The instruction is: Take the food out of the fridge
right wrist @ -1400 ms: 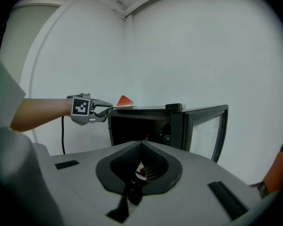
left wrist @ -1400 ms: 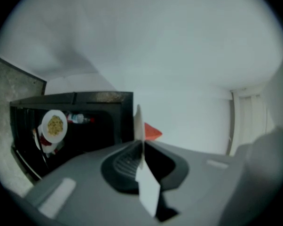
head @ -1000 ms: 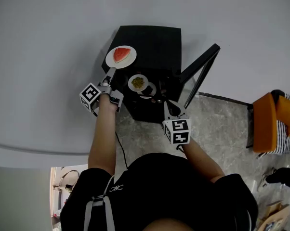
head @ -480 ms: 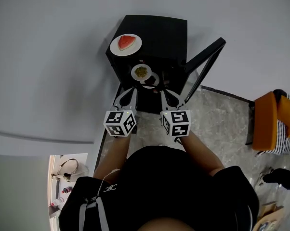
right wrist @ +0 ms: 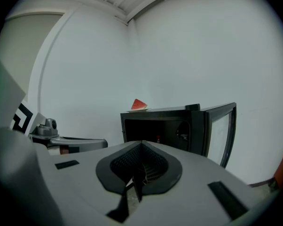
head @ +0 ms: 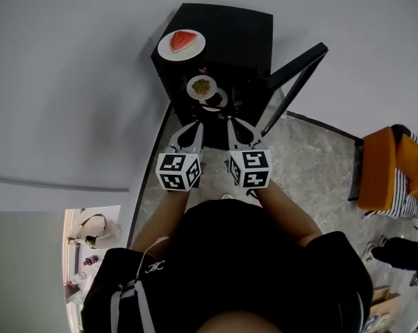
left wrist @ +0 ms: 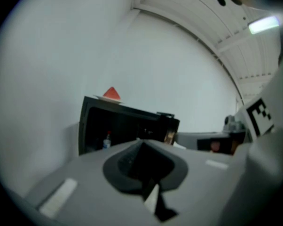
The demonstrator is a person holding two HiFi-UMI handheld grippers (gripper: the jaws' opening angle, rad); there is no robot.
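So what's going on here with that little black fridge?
A person stands at a small black fridge with its door open. The left hand-held gripper and right hand-held gripper are both shut and empty, side by side in front of it. A plate with a watermelon slice sits on top; a smaller plate of greenish food is at the open front.

Matt black fridge (head: 233, 26), glass-panelled door (right wrist: 220, 133), smooth mottled grey stone floor (head: 313, 179), glossy white plate (head: 166, 49)
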